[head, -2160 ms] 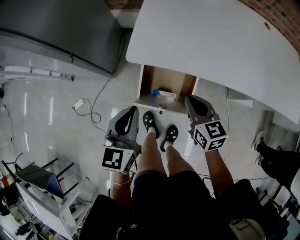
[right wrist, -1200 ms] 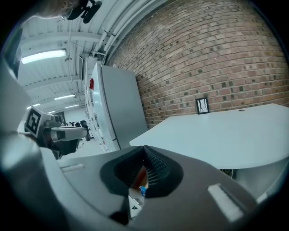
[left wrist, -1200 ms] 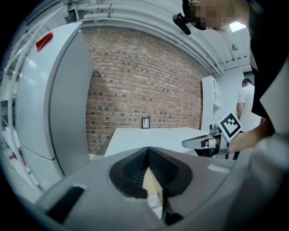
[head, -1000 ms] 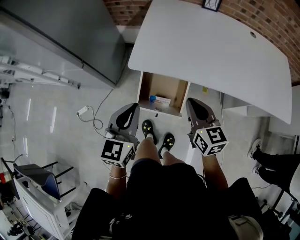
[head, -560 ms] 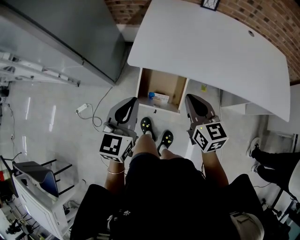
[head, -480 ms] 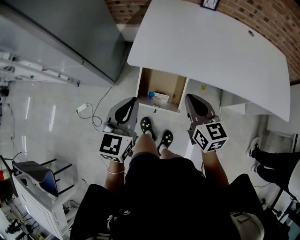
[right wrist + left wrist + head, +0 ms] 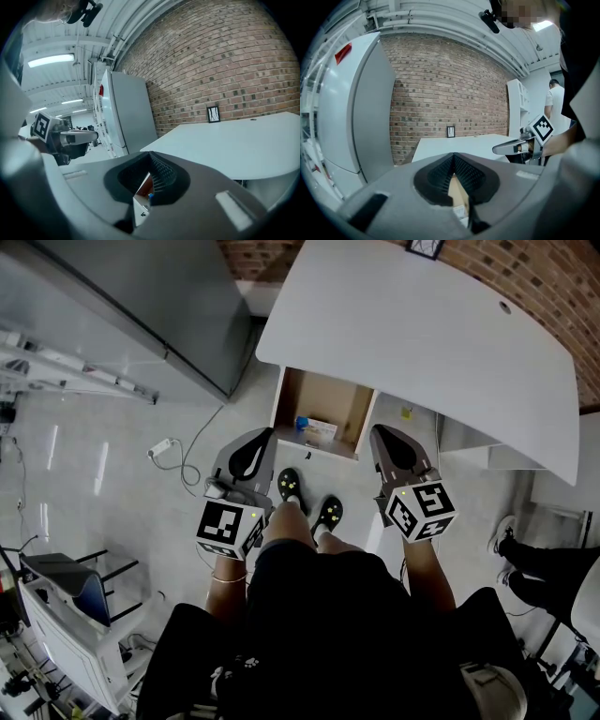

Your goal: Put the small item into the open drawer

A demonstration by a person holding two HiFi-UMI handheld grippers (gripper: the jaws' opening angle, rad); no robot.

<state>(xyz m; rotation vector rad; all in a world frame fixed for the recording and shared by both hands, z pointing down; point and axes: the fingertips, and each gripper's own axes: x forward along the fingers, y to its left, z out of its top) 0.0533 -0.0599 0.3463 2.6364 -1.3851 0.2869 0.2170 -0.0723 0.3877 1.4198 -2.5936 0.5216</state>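
Under the white table [image 7: 412,343] a wooden drawer [image 7: 284,397] stands open. Inside it lies a small white box [image 7: 320,431] with a blue item [image 7: 302,423] beside it. My left gripper [image 7: 266,434] hangs short of the drawer's front, at its left corner, shut and empty. My right gripper [image 7: 376,434] hangs off the drawer's right corner, also shut and empty. In the left gripper view, the left gripper [image 7: 453,157] has its pads meeting, with the drawer [image 7: 457,192] showing behind them. In the right gripper view, the right gripper [image 7: 151,155] is the same, with the blue item [image 7: 150,196] behind.
A tall grey cabinet [image 7: 141,306] stands left of the table. A cable with a plug [image 7: 164,446] lies on the floor. My black shoes [image 7: 291,486] stand just before the drawer. A chair [image 7: 66,582] is at lower left, and another person's legs [image 7: 544,568] at right.
Since the oldest frame the head view has drawn back and shows more of the table and brick wall. Both grippers stay shut in front of the drawer, hardly moved.
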